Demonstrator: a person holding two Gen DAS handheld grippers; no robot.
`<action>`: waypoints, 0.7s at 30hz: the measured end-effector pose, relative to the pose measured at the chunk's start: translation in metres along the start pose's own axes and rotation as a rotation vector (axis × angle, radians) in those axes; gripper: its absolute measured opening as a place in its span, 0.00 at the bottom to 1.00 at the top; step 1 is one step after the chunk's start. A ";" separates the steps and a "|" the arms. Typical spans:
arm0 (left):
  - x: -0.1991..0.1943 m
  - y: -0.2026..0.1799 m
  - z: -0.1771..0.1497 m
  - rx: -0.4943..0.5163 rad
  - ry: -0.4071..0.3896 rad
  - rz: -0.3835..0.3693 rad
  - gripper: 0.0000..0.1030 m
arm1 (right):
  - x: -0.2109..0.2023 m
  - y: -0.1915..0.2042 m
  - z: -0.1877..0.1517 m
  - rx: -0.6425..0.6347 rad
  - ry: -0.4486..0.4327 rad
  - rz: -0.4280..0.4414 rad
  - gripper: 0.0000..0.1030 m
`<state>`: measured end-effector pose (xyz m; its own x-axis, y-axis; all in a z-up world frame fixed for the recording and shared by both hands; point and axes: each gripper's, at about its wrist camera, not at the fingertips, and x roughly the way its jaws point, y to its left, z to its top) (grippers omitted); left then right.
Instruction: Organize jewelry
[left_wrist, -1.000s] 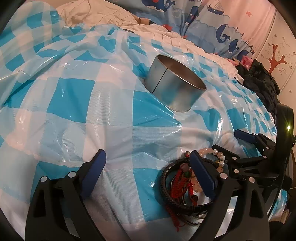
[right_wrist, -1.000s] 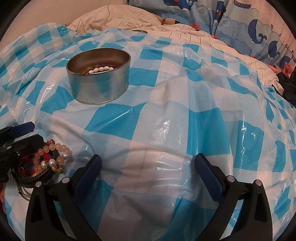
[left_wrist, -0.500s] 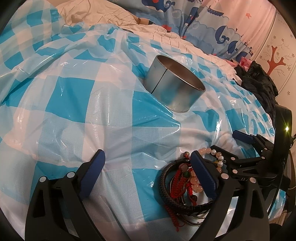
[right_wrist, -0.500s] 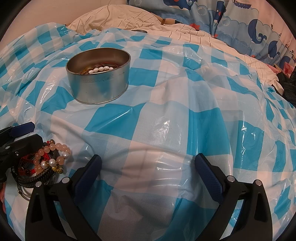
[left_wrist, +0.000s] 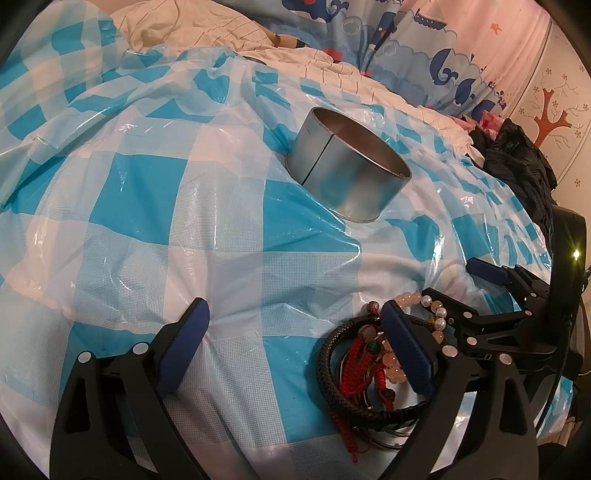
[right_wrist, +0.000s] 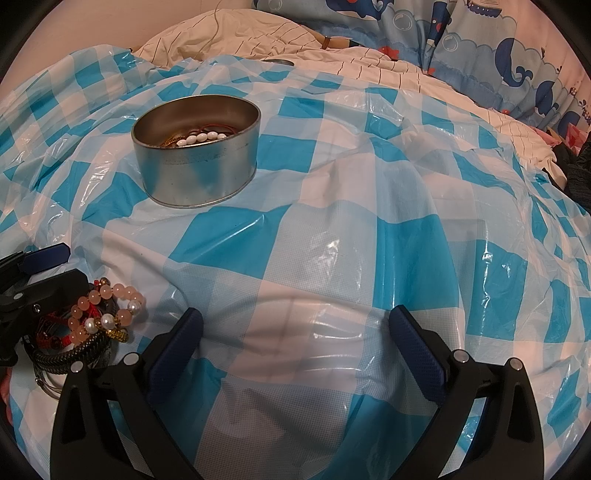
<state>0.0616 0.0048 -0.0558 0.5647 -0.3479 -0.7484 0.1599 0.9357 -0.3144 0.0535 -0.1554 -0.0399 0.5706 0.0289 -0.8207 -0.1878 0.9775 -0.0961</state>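
A round metal tin (left_wrist: 347, 173) stands on the blue-and-white checked plastic sheet (left_wrist: 155, 206); in the right wrist view the tin (right_wrist: 195, 162) holds white beads and red cords. A pile of bracelets (left_wrist: 354, 373), with a black braided band, red cords, pink beads and pearls, lies at the inner side of my left gripper's right finger. My left gripper (left_wrist: 295, 332) is open, low over the sheet. My right gripper (right_wrist: 299, 343) is open over bare sheet, with the bracelet pile (right_wrist: 96, 321) to its left. Each gripper shows in the other's view: the right gripper (left_wrist: 461, 284), the left gripper (right_wrist: 51, 269).
The sheet (right_wrist: 369, 240) covers a soft, wrinkled bed. Striped white bedding (right_wrist: 258, 33) and a whale-print cloth (right_wrist: 480, 40) lie behind it. Dark clothing (left_wrist: 517, 158) is heaped at the far right edge.
The left wrist view has shifted very slightly. The tin, the bracelet pile and the right gripper have not moved.
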 end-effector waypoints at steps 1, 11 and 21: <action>0.000 0.000 0.000 0.000 0.000 0.000 0.88 | 0.000 0.000 0.000 0.000 0.000 0.000 0.93; 0.000 -0.004 -0.001 0.011 0.004 0.007 0.89 | 0.000 0.000 0.000 0.000 0.000 0.000 0.93; 0.001 -0.005 -0.001 0.009 0.004 0.001 0.90 | 0.000 0.000 0.000 0.000 0.000 0.000 0.93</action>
<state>0.0606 0.0000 -0.0555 0.5621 -0.3467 -0.7509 0.1663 0.9367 -0.3080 0.0536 -0.1553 -0.0400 0.5707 0.0289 -0.8206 -0.1875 0.9776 -0.0960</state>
